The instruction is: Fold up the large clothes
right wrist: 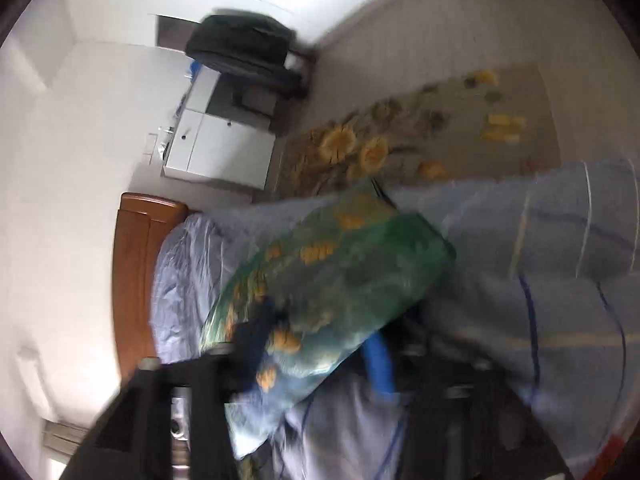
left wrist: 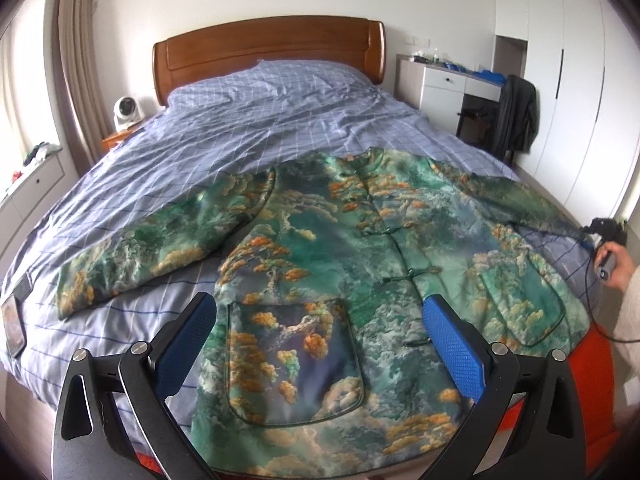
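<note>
A bedroom holds a bed [left wrist: 120,200] with a blue checked cover and a wooden headboard [left wrist: 264,52]; a white desk [left wrist: 444,84] and wardrobe [left wrist: 560,80] stand to its right. A green patterned jacket [left wrist: 340,260] lies spread flat, front up, on the cover. The left gripper [left wrist: 320,344] hangs over its hem, jaws wide apart, holding nothing. The right gripper [right wrist: 316,356] is clamped on the sleeve end [right wrist: 332,280], lifted off the cover; that view is blurred.

Your bed [left wrist: 280,120] carries a blue checked cover. Behind it stands the wooden headboard [left wrist: 268,52]; left of it a small white fan [left wrist: 125,110]; right of it a white desk [left wrist: 444,84] and a chair [left wrist: 516,116] draped in dark clothing. A sunflower rug [right wrist: 400,136] lies beside it.
</note>
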